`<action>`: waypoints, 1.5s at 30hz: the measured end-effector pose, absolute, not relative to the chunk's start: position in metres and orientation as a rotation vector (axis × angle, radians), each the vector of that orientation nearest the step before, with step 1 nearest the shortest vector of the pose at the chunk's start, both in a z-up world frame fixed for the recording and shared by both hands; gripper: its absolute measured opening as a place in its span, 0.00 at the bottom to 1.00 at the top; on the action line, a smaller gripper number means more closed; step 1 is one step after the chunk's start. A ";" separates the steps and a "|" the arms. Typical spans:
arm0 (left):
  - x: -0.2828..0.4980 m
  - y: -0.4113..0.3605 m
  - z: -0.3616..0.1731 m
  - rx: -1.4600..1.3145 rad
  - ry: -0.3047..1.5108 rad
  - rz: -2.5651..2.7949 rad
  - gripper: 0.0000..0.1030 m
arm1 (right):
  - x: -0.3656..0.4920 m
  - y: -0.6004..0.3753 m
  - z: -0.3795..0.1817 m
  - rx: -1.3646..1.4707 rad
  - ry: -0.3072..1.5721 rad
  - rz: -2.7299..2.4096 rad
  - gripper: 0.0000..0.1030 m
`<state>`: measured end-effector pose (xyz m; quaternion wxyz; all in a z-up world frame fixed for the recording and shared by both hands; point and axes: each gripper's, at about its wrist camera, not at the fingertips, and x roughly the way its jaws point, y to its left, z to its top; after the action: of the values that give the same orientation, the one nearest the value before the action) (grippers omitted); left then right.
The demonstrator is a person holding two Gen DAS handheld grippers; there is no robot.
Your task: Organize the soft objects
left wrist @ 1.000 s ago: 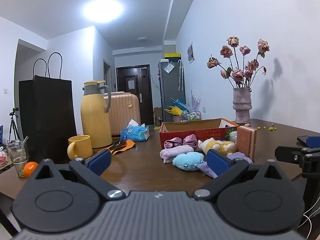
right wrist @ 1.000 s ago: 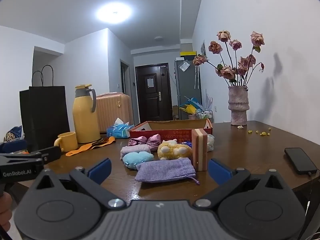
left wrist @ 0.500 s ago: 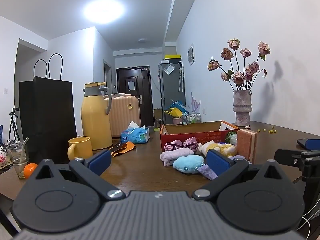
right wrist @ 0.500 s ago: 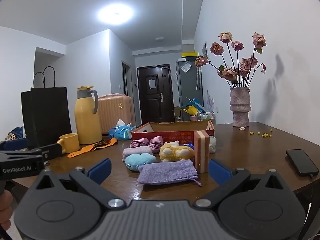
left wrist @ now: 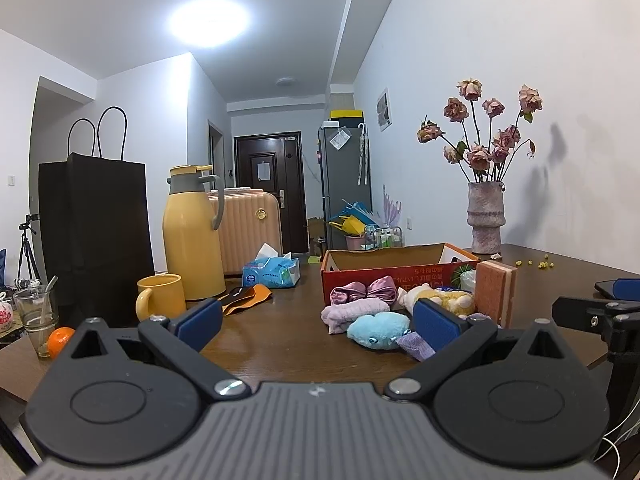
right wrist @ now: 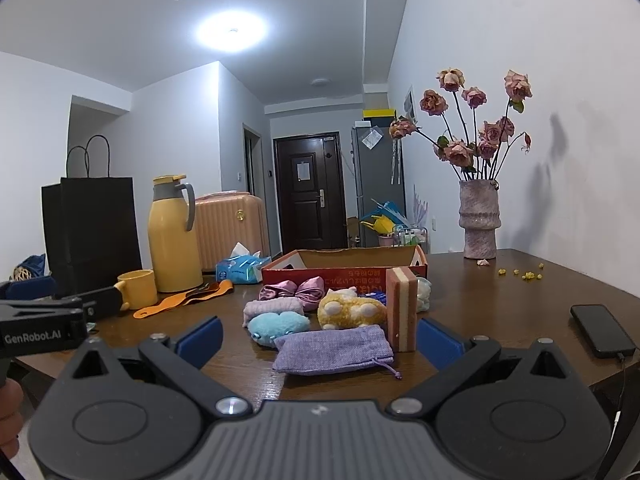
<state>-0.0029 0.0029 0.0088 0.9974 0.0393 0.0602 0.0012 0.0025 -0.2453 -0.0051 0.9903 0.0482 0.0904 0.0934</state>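
Observation:
Soft things lie in a pile on the brown table in front of a red cardboard box: a purple drawstring pouch, a blue plush, a yellow plush, a pink rolled cloth, a satin bow and an upright pink sponge. My left gripper is open and empty, low at the table's near edge. My right gripper is open and empty, just short of the pouch.
A yellow thermos, yellow mug, black paper bag, tissue pack, orange strap, glass and orange stand at the left. A vase of roses and a phone are at the right.
Both grippers have drifted slightly down and back; the scene sits a little higher in both views. Jaws stay open. No object has moved.

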 end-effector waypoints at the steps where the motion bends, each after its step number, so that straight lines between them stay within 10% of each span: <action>1: -0.003 0.003 0.009 0.080 0.121 0.002 1.00 | 0.002 -0.247 -0.005 0.104 0.180 0.191 1.00; 45: 0.001 -0.001 0.009 0.086 0.127 -0.004 1.00 | 0.003 -0.244 -0.004 0.085 0.175 0.189 1.00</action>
<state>0.0009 -0.0008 0.0090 0.9971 0.0428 0.0633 -0.0022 0.0031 -0.2443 -0.0041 0.9908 0.0424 0.0873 0.0945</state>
